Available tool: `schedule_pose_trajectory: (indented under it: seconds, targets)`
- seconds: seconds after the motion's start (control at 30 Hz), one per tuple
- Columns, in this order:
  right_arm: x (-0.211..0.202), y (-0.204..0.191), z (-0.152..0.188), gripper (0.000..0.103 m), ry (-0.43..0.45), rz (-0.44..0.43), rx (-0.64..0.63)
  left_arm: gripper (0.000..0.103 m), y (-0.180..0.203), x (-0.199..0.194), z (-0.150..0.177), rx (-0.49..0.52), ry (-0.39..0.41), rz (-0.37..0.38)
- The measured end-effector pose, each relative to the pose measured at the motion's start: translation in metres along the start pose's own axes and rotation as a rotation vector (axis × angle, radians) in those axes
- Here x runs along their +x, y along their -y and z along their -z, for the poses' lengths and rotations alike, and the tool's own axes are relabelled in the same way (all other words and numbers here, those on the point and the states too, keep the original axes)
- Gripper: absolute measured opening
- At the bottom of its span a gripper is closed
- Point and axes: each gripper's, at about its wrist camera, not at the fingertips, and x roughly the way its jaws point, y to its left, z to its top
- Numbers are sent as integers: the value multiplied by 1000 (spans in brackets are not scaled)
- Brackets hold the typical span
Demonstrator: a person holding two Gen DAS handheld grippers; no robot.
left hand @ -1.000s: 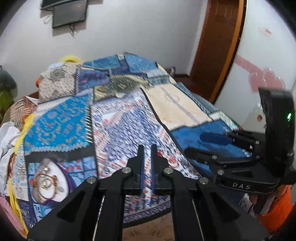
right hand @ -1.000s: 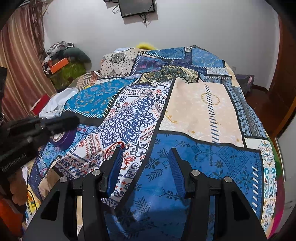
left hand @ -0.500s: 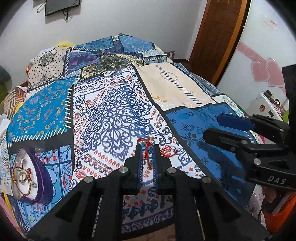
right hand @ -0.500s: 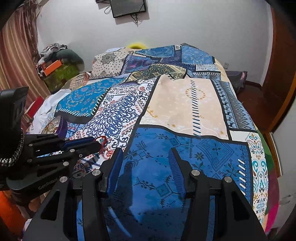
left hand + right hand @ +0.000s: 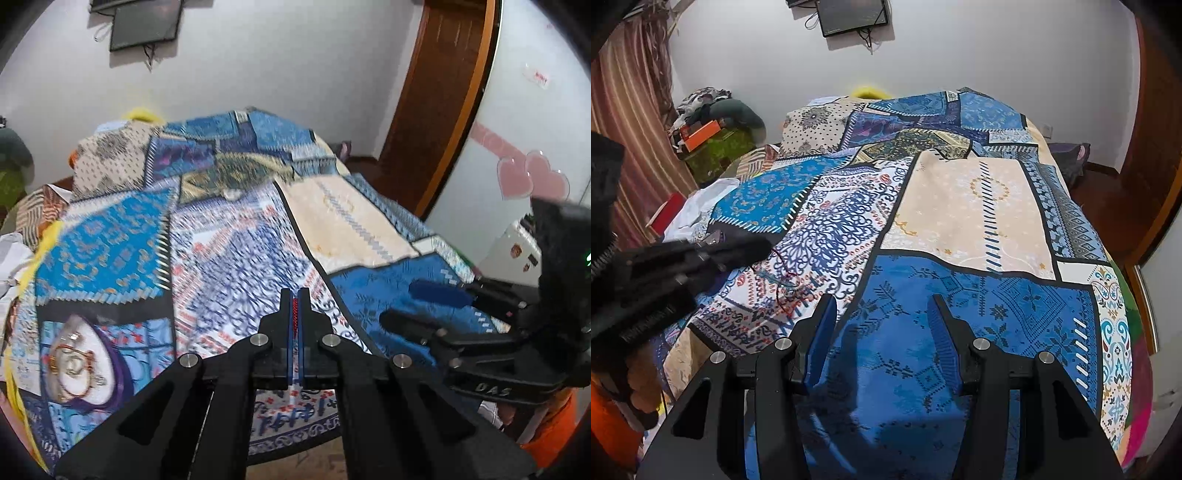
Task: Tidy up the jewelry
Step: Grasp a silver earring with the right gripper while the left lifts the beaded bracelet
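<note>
The left gripper [image 5: 295, 295] is clenched on a red cord bracelet [image 5: 294, 314], above the patchwork bedspread [image 5: 229, 266]. At nine o'clock sits the heart-shaped jewelry dish [image 5: 79, 365]. The right gripper [image 5: 882, 314] gapes wide, holding nothing.

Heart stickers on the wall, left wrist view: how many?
2. Both pink heart stickers sit side by side on the white wall right of the door frame: one on the left, one overlapping it on the right. The right gripper below might hide more.

Bed [image 5: 960, 206] with patchwork bedspread [image 5: 979, 295]; purple heart-shaped jewelry tray [image 5: 83, 363] lies at 8 o'clock in left view, white cloth [image 5: 698, 210] at 9 o'clock edge.
</note>
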Motion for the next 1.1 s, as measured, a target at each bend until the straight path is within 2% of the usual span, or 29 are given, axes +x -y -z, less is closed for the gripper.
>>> schedule_pose_trajectory:
  seconds: [0.23, 0.57, 0.6, 0.7, 0.83, 0.97, 1.1]
  targets:
    - [6, -20, -6, 47, 0, -17, -49, 0, -21, -42, -7, -20, 98, -49]
    - [38, -59, -7, 47, -55, -47, -151, 0, -59, -62, 10, -66, 123, -127]
    - [41, -61, -7, 46, -60, -44, -155, 0, -63, -63, 12, -72, 121, -126]
    - [51, -65, -6, 32, -90, -37, -171, 0, -71, -63, 22, -85, 113, -129]
    - [60, -73, -4, 26, -110, -5, -211, 0, -79, -56, 31, -107, 89, -119]
    - [63, -76, -1, 10, -118, -15, -233, 0, -81, -54, 39, -114, 73, -115]
    - [61, -79, -1, 9, -117, -6, -236, 0, -84, -58, 39, -121, 79, -111]
